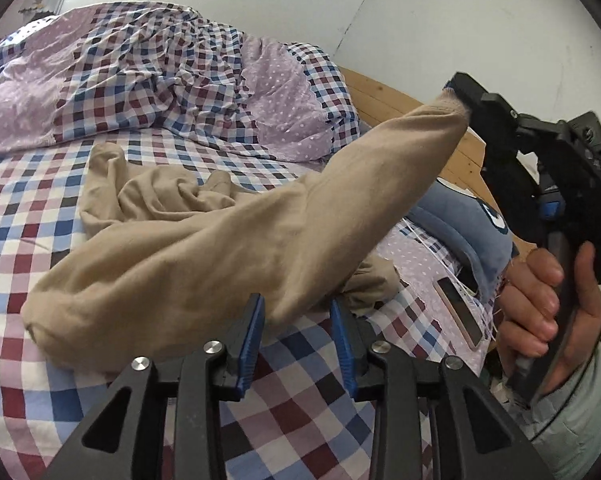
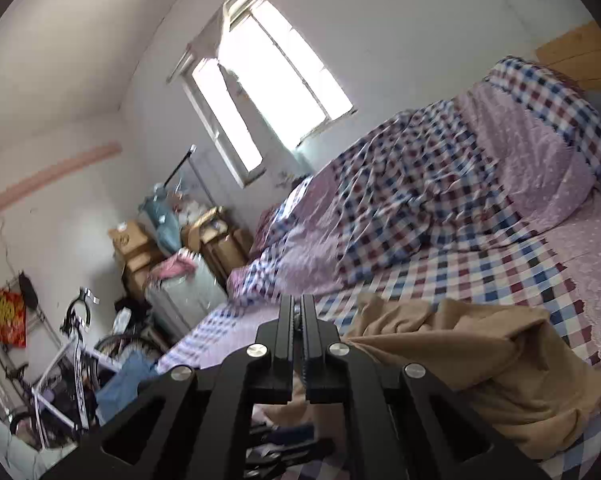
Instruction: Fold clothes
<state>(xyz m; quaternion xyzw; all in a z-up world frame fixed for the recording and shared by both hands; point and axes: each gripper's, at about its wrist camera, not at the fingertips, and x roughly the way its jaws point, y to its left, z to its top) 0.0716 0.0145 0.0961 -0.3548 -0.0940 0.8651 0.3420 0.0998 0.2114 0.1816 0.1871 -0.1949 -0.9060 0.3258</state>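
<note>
The left gripper (image 1: 297,340) stood with its two blue-padded fingers (image 1: 249,344) parted, nothing between them, the fold of a single tan, soft knit garment (image 1: 204,256) lying just beyond the tips; the right gripper (image 2: 297,344) had its two black fingers pressed together, and in the left wrist view it (image 1: 466,98) pinched one end of that tan garment, lifting it off the bed as a taut sleeve-like tube while the rest lay crumpled on the sheet; one bare hand (image 1: 548,312) gripped the right gripper's handle. The garment (image 2: 480,368) sprawled across one checked sheet of blue, maroon and white squares (image 1: 32,216); behind it one rumpled quilt of the same check with lilac dotted panels (image 1: 152,80) was heaped against the white wall; beside the sheet's edge lay one rose-gold phone (image 1: 458,312), screen up, near one blue cushion (image 1: 456,216) set against the pale wooden headboard (image 1: 384,96). From the right wrist view, one bright window (image 2: 260,80) lit the room; several cardboard boxes (image 2: 134,240) were stacked below it, and one white-framed bicycle (image 2: 72,344) leaned near one red wall hanging (image 2: 7,316).
</note>
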